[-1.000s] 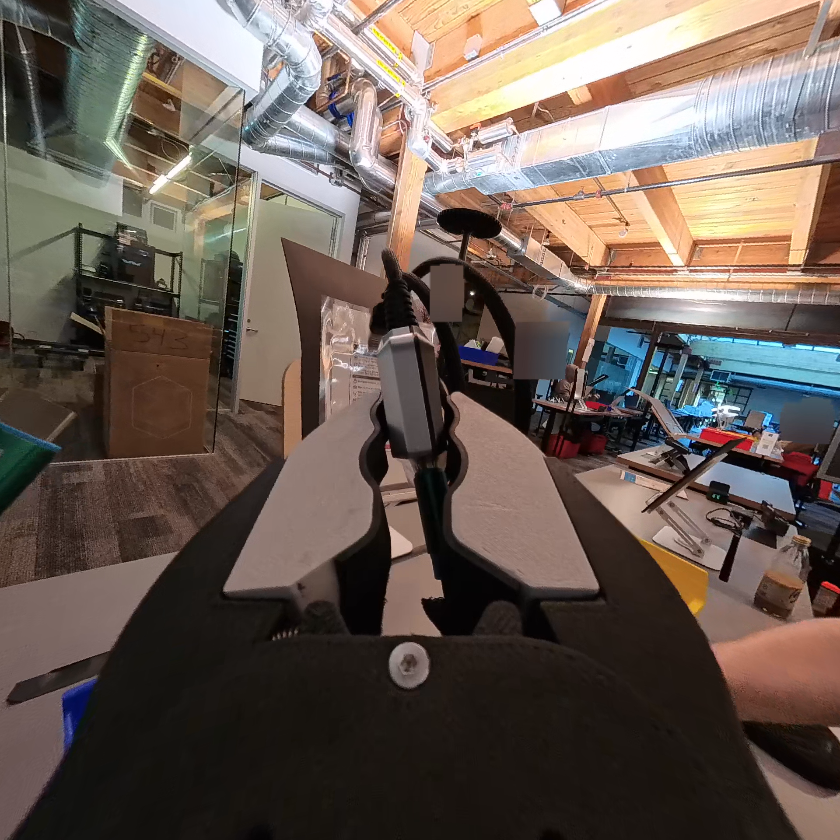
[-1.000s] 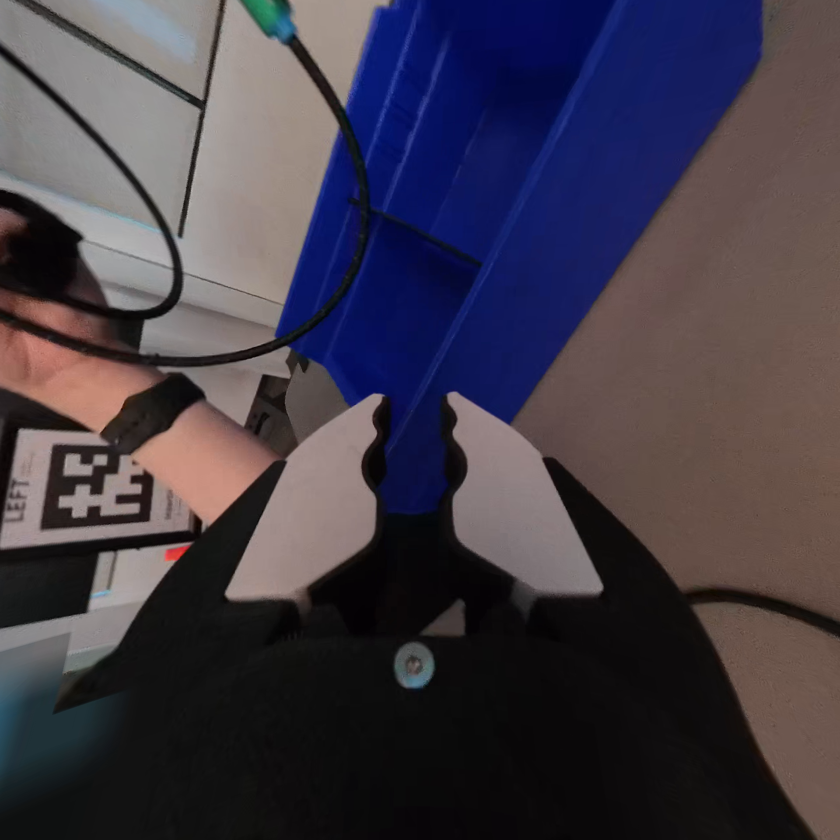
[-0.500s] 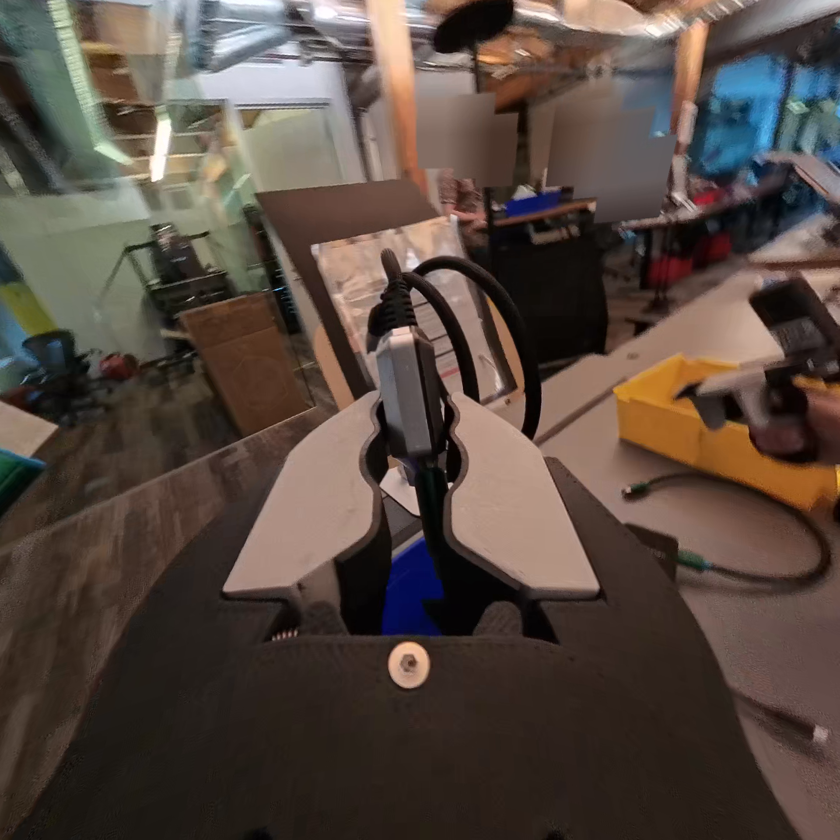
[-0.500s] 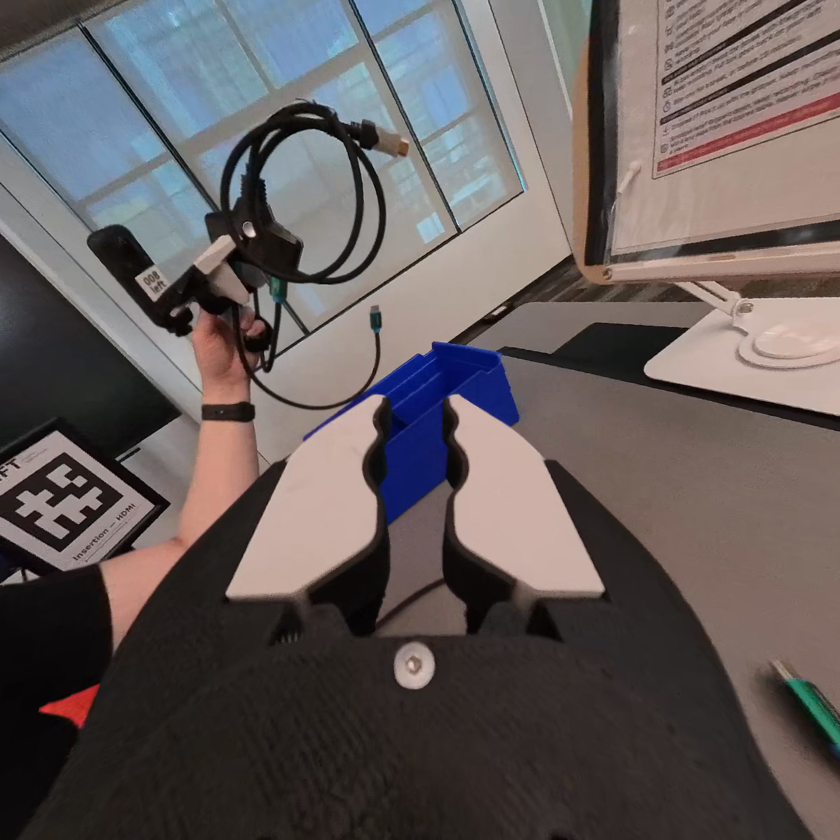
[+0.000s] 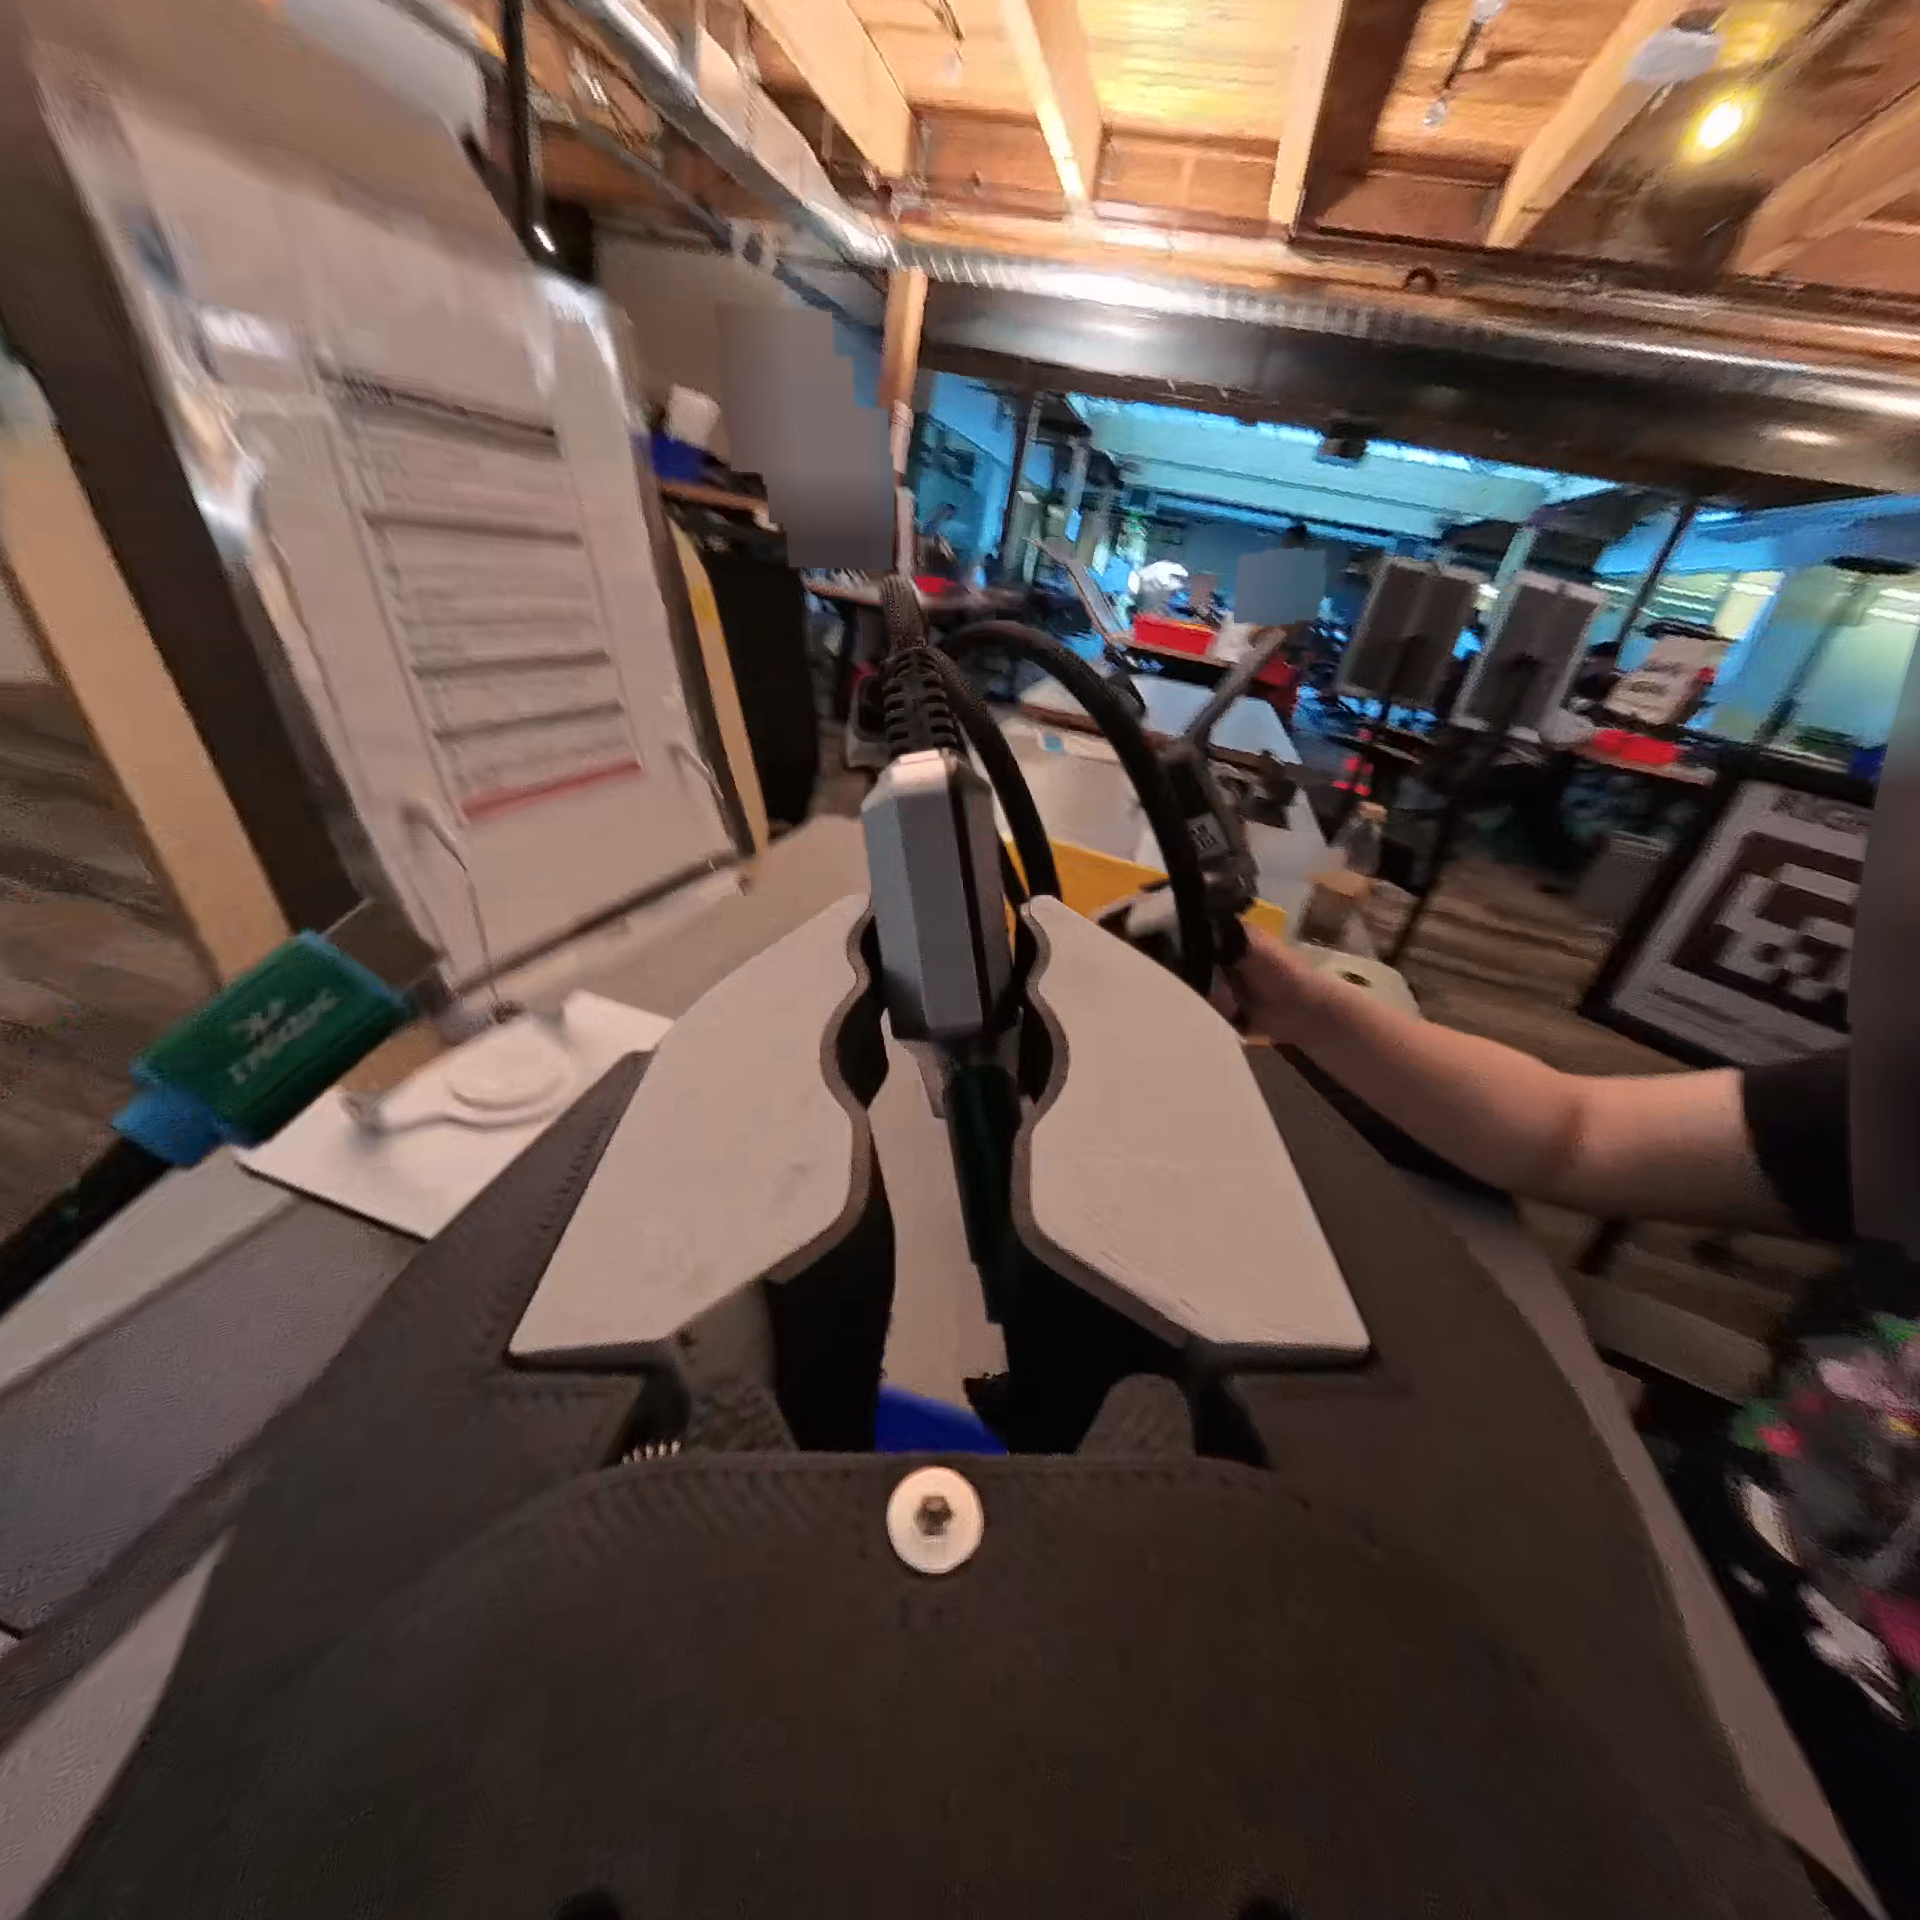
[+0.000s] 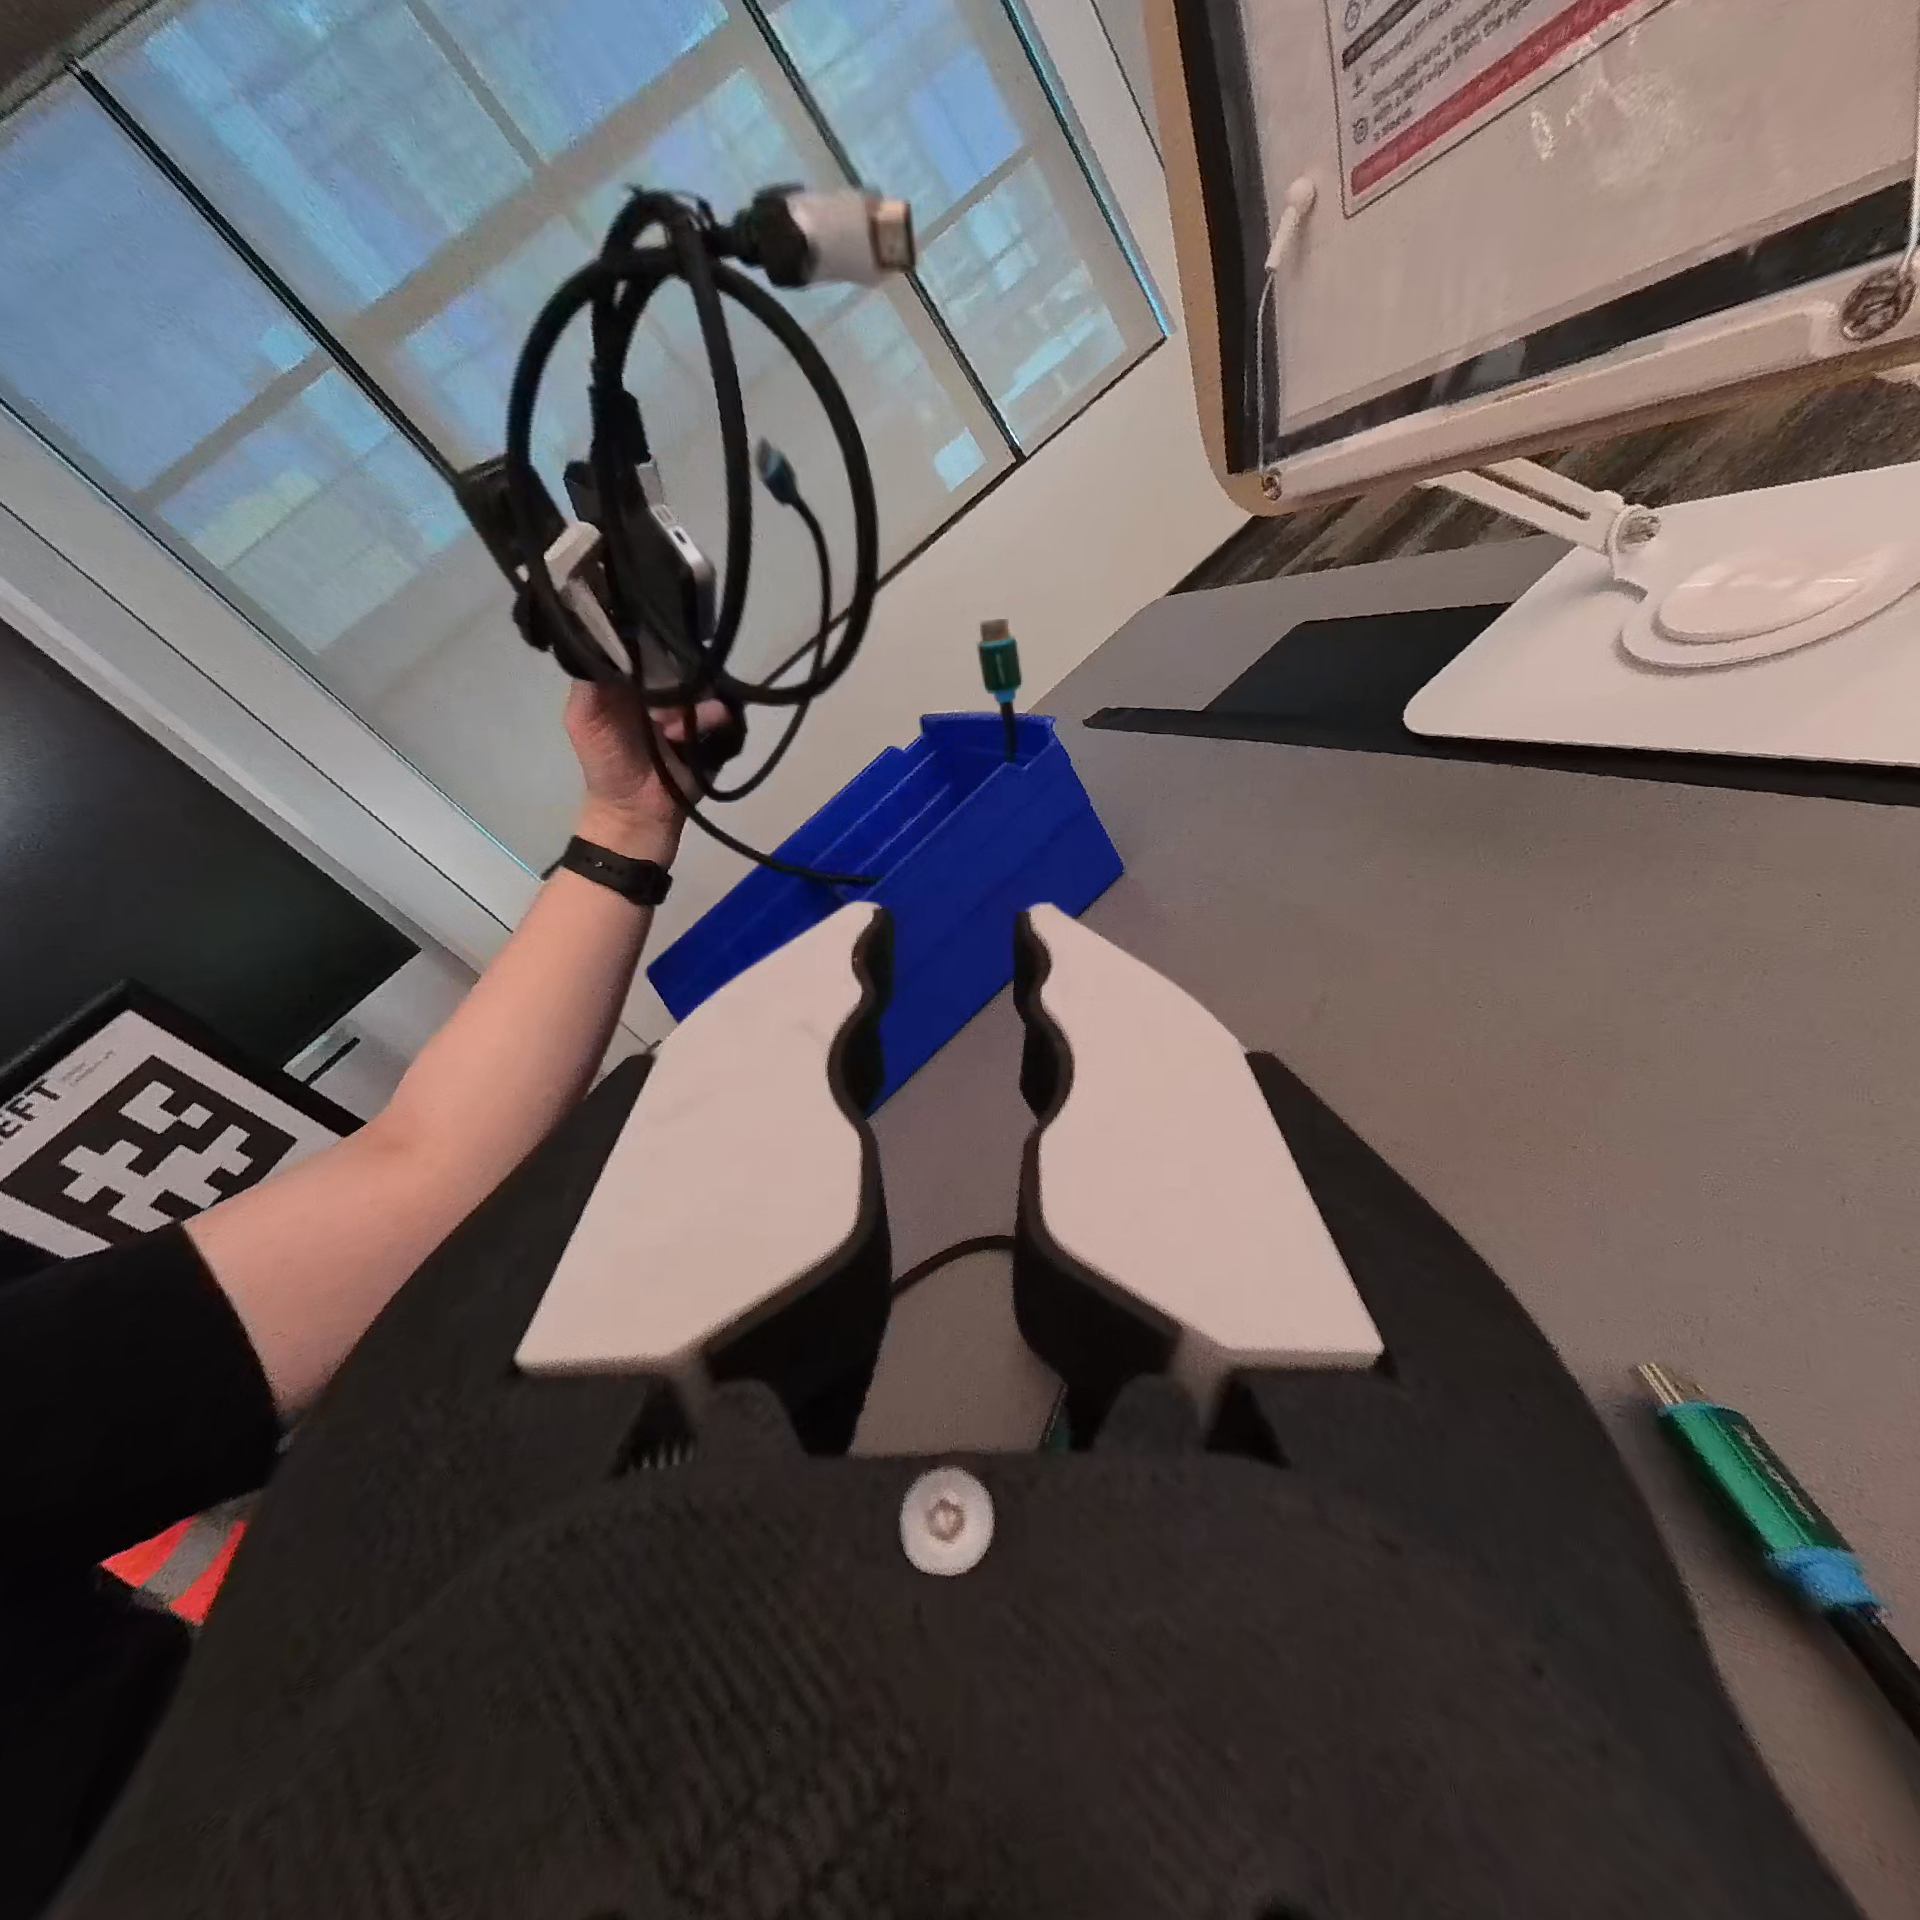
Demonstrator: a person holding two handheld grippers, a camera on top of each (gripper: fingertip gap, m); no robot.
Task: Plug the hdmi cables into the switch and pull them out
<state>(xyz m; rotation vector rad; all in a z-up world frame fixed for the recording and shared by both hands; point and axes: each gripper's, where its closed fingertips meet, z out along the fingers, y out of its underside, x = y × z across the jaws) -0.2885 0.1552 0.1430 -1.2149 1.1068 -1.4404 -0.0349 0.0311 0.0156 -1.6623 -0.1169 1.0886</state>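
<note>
My left gripper [image 5: 940, 925] is shut on a slim grey HDMI switch [image 5: 930, 894], both pads pressing its sides. A black braided cable [image 5: 1132, 748] leaves the switch's top and loops to the right, and a dark green cable [image 5: 982, 1132] hangs from its lower end. In the right wrist view the left gripper [image 6: 613, 613] is held high over the table's left edge with the switch [image 6: 681, 577], coiled black cables and a silver HDMI plug [image 6: 852, 239]. My right gripper [image 6: 945, 935] is open and empty above the grey table [image 6: 1455, 1039], just in front of a blue bin [image 6: 935, 862].
A green-tipped cable end [image 6: 1000, 665] sticks up out of the blue bin. A green plug [image 6: 1756, 1496] lies on the table at the right. A framed sheet on a white stand [image 6: 1714, 613] stands at the back. A yellow bin [image 5: 1101, 883] and a person's forearm [image 5: 1507, 1112] show in the left wrist view. The gap from one gripper's tips to the other's is roughly 30 centimeters.
My left gripper has swung round to the right, still shut on the switch. My right gripper has lifted its view off the blue bin and drawn back from it, jaws still open and empty.
</note>
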